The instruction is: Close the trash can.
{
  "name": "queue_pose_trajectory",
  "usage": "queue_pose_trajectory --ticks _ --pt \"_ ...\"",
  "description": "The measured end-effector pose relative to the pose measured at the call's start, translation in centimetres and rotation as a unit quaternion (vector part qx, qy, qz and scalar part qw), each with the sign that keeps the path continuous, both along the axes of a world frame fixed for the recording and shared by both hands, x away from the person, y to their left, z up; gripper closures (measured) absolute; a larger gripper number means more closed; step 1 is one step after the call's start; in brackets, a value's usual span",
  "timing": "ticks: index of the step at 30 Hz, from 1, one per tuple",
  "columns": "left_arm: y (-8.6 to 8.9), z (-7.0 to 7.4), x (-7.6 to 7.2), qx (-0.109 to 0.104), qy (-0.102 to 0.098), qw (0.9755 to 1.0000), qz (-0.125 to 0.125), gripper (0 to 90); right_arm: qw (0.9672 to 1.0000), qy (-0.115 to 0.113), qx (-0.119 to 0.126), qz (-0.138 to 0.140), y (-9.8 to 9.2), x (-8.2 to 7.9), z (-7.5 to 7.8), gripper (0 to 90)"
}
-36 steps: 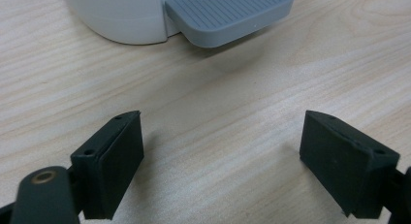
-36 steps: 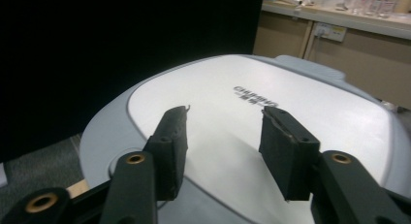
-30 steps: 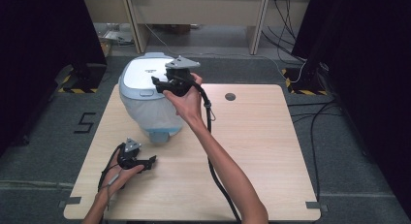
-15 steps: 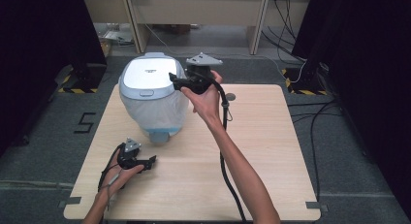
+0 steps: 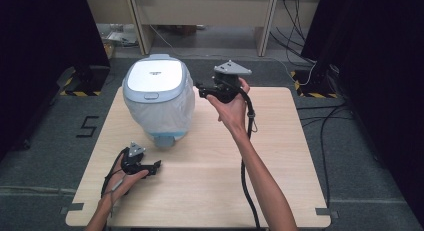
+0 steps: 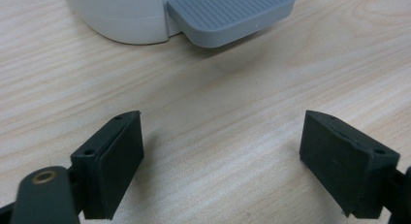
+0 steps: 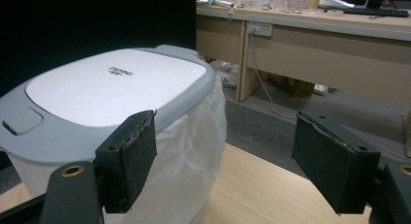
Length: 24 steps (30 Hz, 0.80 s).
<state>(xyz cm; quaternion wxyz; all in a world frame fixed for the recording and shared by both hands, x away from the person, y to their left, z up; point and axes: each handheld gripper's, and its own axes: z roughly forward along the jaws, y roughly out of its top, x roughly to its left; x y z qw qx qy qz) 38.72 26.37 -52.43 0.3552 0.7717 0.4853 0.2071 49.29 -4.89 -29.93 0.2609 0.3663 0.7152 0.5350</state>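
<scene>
Jaws of the right gripper [image 5: 202,89] have just been opening, spread empty right of the closed bin [image 5: 157,98], seemingly letting go; next, probably withdraw.

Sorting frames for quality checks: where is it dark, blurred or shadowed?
High view: black, unlit at both sides, table evenly lit. Left gripper view: sharp wood grain, soft shadow under the bin's pedal. Right gripper view: pedal bin sharp, darkness behind it, desks beyond soft.

Right gripper [image 5: 200,89] raised on an outstretched forearm, jaws just opened wide, nothing between the pads, left gripper [image 5: 156,166] held low in the left hand [image 5: 127,178], jaws spread apart, gap between them bare
</scene>
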Motion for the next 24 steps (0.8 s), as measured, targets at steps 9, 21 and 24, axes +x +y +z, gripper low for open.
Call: queue_pose_trajectory --ticks 9,21,24 --pt "0.0 0.0 0.0 0.000 0.000 1.0000 0.000 14.7 0.9997 0.000 -0.014 -0.022 -2.9 -1.0 -1.1 22.6" --pt "0.0 0.0 0.0 -0.001 -0.001 1.0000 0.002 14.7 0.9985 0.007 -0.019 -0.051 -7.1 -2.3 -2.6 22.0" --pt "0.0 0.0 0.0 -0.001 -0.001 1.0000 0.003 14.7 0.9984 0.009 -0.017 -0.053 -8.0 -2.9 -3.3 21.0"
